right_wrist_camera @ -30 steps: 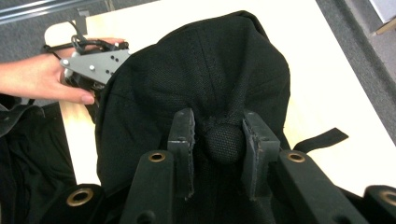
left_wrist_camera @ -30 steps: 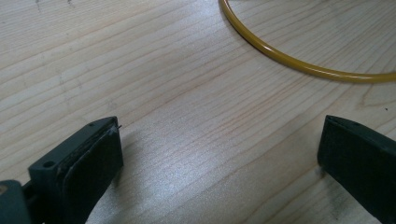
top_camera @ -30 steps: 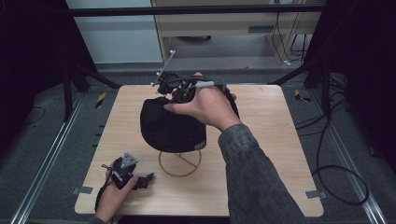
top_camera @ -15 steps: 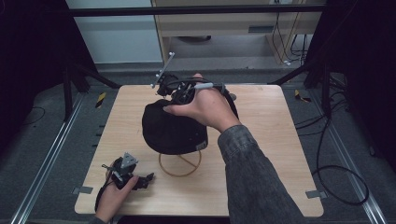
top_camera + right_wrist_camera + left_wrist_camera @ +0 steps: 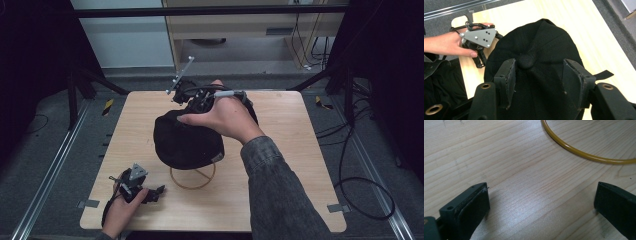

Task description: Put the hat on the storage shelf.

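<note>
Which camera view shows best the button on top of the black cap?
The right gripper view: the button sits close and sharp on the cap, between the open right tongs. In the high view the cap is seen on the table, but the hand covers its top. The left gripper view faces bare wood.

The right gripper (image 5: 537, 75) has just been opening, jaws apart; the left gripper (image 5: 541, 205) rests low, jaws wide.
</note>
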`<state>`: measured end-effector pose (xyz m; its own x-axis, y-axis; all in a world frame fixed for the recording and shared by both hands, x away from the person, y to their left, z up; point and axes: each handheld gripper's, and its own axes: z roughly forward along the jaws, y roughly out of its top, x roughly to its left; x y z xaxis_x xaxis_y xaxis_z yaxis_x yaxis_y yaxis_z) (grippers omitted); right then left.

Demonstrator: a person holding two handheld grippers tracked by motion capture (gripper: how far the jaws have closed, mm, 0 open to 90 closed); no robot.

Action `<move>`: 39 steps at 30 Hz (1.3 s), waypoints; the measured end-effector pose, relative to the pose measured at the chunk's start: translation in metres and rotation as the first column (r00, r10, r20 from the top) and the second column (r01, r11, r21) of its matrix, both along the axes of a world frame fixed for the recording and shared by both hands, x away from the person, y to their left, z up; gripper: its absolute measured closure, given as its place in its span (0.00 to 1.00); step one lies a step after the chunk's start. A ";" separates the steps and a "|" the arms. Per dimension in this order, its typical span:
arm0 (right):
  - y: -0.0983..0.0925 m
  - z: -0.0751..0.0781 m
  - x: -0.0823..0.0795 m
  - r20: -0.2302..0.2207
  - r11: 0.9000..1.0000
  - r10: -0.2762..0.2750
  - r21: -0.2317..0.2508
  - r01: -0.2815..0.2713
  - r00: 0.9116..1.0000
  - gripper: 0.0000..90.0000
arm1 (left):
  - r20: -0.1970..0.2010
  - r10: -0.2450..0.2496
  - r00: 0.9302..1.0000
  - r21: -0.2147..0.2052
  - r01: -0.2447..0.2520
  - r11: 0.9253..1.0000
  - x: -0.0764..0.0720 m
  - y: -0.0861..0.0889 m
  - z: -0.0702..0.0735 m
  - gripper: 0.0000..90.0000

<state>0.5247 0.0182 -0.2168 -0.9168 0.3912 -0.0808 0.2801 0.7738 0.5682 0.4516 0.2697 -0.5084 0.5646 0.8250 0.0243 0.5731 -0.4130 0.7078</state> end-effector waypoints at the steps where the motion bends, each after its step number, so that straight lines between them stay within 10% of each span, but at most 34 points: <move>1: 0.000 0.000 0.000 0.000 1.000 0.001 0.000 -0.001 1.000 0.49 | 0.000 0.000 1.000 0.000 0.000 1.000 0.000 0.000 0.000 0.00; 39: -0.079 -0.008 0.004 0.033 0.982 -0.181 0.068 0.178 0.983 0.46 | 0.000 0.001 1.000 -0.004 -0.001 1.000 0.000 0.000 0.000 0.00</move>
<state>0.5286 -0.0611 -0.2247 -0.8278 0.5546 -0.0846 0.3876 0.6744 0.6285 0.4514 0.2694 -0.5086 0.5635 0.8259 0.0210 0.5740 -0.4097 0.7090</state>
